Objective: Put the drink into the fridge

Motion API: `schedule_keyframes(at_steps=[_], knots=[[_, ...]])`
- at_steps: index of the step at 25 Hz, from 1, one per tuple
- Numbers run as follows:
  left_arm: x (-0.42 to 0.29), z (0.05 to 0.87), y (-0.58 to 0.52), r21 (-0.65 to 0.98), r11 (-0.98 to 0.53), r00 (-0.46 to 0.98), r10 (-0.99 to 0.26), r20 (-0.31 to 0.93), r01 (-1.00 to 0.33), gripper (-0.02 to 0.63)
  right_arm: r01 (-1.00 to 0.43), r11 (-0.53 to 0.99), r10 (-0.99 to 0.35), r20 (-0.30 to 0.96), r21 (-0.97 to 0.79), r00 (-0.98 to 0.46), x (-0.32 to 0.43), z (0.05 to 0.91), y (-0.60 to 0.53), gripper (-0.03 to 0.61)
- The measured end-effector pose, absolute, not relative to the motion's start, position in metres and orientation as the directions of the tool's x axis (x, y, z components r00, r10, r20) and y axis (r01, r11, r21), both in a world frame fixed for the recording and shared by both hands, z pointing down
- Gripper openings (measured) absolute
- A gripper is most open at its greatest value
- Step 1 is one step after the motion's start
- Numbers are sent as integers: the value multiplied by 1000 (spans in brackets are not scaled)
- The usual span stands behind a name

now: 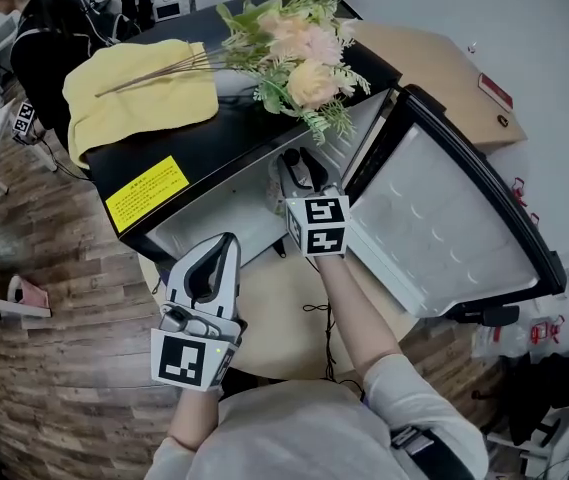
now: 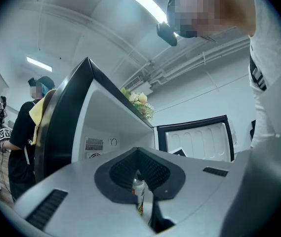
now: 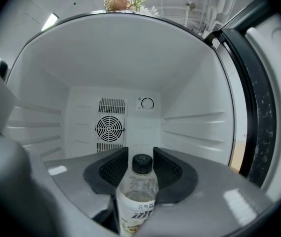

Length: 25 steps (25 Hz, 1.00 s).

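The drink is a clear bottle (image 3: 138, 191) with a black cap and a printed label, upright between the pads of my right gripper (image 3: 141, 158), which is shut on it. That gripper (image 1: 299, 163) is at the mouth of the black mini fridge (image 1: 164, 183), facing its white inside (image 3: 180, 88). The fridge door (image 1: 444, 228) stands wide open to the right. In the head view the bottle is hidden by the gripper. My left gripper (image 1: 226, 243) hangs lower, in front of the fridge, shut with nothing in it. Its own view shows the bottle (image 2: 139, 191) past its jaws.
Artificial flowers (image 1: 294, 58) and a yellow cloth (image 1: 139, 93) lie on the fridge top. A fan grille (image 3: 109, 128) and a dial (image 3: 147, 103) sit on the fridge's back wall. A person (image 1: 44, 38) stands at the back left. A cardboard box (image 1: 434, 68) is behind the door.
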<state>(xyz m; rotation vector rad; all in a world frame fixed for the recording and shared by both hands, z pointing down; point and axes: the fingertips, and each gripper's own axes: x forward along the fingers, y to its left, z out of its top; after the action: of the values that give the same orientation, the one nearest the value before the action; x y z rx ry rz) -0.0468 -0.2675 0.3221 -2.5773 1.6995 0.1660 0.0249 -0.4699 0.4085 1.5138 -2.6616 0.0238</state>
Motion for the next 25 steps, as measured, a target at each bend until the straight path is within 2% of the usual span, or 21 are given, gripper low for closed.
schedule_keyframes(at_steps=[3, 5, 8, 25], knots=[[-45, 318, -266, 15, -411, 406, -905, -127, -911, 8, -859, 512, -859, 62, 35, -509, 27, 400, -461, 159], [-43, 314, -265, 0, -427, 422, -895, -143, -904, 8, -861, 507, -861, 55, 28, -505, 30, 397, -453, 124], [-40, 307, -264, -22, -449, 446, -878, -172, -893, 8, -875, 485, -874, 40, 20, -484, 38, 392, -441, 16], [-22, 300, -266, -17, -546, 539, -823, -179, -838, 8, -891, 449, -893, 0, -70, -450, 75, 368, -372, 11]])
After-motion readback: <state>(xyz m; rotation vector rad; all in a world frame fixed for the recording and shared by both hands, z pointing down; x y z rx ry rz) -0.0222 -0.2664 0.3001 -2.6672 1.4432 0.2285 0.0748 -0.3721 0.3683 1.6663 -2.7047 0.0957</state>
